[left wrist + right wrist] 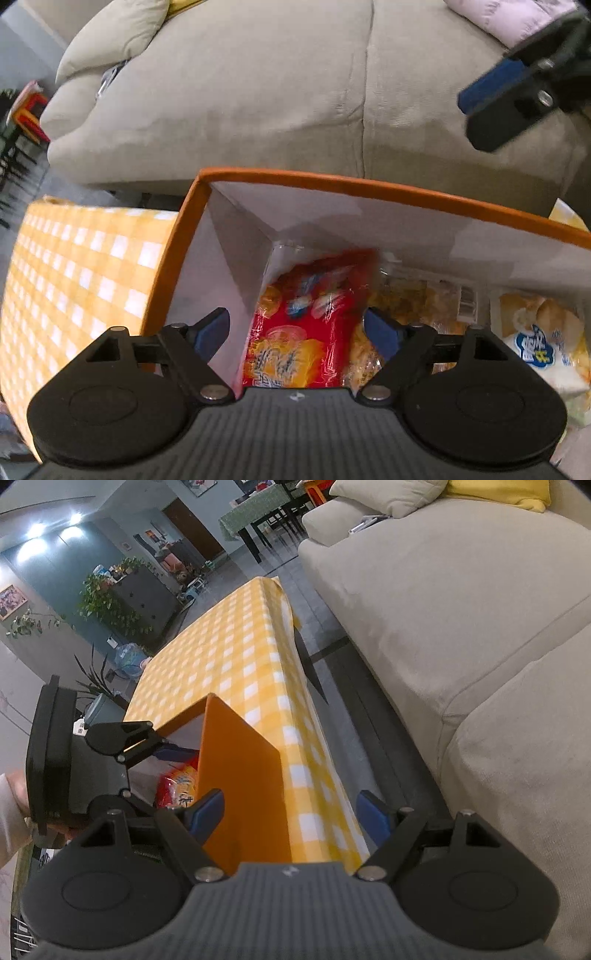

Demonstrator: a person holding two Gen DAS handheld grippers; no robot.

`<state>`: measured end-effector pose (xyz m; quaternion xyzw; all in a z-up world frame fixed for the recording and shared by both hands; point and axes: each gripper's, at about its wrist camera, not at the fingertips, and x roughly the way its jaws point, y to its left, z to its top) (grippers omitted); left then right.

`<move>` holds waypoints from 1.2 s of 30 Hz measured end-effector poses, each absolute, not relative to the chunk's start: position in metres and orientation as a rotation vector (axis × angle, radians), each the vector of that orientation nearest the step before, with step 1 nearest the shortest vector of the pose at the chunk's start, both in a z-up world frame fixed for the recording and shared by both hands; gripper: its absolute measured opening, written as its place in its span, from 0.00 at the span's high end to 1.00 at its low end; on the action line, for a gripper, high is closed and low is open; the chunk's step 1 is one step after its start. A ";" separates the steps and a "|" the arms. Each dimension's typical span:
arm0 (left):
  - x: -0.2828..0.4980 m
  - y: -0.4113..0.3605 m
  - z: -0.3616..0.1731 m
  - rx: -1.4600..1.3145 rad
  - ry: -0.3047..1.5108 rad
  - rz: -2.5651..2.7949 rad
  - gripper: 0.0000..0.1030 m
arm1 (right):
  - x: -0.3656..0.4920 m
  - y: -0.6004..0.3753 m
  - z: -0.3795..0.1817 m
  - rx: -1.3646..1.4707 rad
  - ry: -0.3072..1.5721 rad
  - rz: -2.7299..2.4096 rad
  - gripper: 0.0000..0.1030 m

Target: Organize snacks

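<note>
Claws, left (297, 328) and right (288, 812), spread wide over orange-rimmed box (369, 188) holding snack packs (306, 325).

Red snack bag (310, 325) standing up in the orange box (332, 182), beside yellow snack bags (413, 310) lying inside.

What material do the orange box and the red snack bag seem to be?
Box: probably stiff board with a matte orange outside and pale lining; its walls stand flat with sharp folded corners. Red bag: glossy plastic film, judging by its crinkles and glare.
</note>
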<state>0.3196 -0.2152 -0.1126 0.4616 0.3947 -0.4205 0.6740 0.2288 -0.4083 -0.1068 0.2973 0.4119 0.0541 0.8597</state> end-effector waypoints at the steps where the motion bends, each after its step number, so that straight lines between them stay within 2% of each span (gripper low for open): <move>1: 0.317 -0.215 -0.111 1.044 0.883 -0.949 0.06 | 0.229 -0.409 -0.107 0.632 0.862 0.113 0.25; 15: 0.265 -0.193 -0.056 0.996 0.829 -0.858 0.06 | 0.224 -0.402 -0.093 0.631 0.842 0.126 0.23; 19: 0.237 -0.180 -0.052 0.908 0.913 -0.721 0.10 | 0.221 -0.398 -0.084 0.622 0.838 0.122 0.21; 24: 0.182 -0.163 -0.053 0.896 0.893 -0.585 0.10 | 0.213 -0.393 -0.065 0.608 0.788 0.090 0.18; 27: 0.159 -0.153 -0.048 0.821 0.952 -0.454 0.12 | 0.202 -0.392 -0.054 0.577 0.778 0.052 0.18; 29: 0.146 -0.142 -0.041 0.704 0.988 -0.402 0.12 | 0.194 -0.389 -0.047 0.556 0.783 0.054 0.07; 32: 0.120 -0.130 -0.027 0.585 0.970 -0.342 0.11 | 0.178 -0.378 -0.036 0.491 0.825 0.056 0.03; 36: 0.090 -0.120 -0.015 0.458 0.952 -0.253 0.09 | 0.142 -0.351 -0.030 0.370 0.908 0.028 0.03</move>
